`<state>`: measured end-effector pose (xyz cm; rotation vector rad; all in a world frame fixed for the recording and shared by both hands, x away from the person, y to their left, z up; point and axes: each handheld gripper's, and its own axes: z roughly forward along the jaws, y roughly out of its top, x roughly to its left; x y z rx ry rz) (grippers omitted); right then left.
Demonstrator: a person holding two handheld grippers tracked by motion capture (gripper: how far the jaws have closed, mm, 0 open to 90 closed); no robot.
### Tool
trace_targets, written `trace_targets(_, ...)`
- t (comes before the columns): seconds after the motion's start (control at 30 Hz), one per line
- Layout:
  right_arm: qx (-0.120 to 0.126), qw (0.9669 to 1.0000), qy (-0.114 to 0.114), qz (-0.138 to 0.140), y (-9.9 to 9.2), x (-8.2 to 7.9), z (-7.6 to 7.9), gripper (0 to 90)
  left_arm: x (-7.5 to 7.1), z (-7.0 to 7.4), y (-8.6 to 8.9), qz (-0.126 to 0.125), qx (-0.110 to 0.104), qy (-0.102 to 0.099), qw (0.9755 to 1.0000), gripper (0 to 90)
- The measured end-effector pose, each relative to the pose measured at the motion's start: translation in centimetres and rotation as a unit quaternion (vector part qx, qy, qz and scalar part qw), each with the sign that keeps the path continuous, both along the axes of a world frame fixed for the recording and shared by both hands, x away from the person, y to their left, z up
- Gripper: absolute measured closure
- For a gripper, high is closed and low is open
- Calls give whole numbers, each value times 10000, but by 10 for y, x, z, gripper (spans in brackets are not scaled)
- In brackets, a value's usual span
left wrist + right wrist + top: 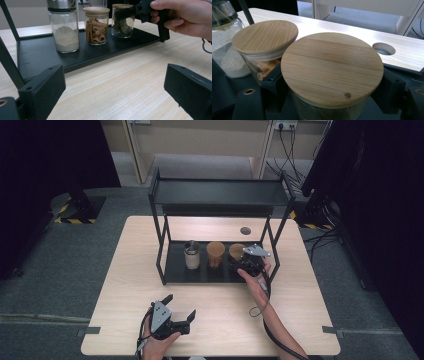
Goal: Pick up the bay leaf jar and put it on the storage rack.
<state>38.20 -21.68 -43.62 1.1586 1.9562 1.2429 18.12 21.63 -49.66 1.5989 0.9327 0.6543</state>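
We have the right gripper (248, 261) clenched around the bay-leaf jar (122, 21) on the rack's lower shelf (100, 53), jaws hugging the glass under its lid; the left gripper (176, 321) waits released over the worktop (225, 315)

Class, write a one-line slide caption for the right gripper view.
Right gripper shut on a wooden-lidded glass jar, beside a second lidded jar on the black rack shelf.
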Motion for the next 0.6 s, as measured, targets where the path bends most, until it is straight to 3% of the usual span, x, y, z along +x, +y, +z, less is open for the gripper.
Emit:
trace_targets(0.37, -21, 10000, 31, -1, 1, 5, -8, 247, 0, 0, 0, -9, -2, -9, 10000, 30)
trace_targets(0.5, 32, 9999, 101, -90, 2, 3, -5, 147, -1, 0, 0, -21, 4, -28, 10000, 30)
trace_targets(0.6, -52, 9999, -7, -99, 4, -3, -3, 105, -1, 0, 0, -15, 1, -16, 10000, 30)
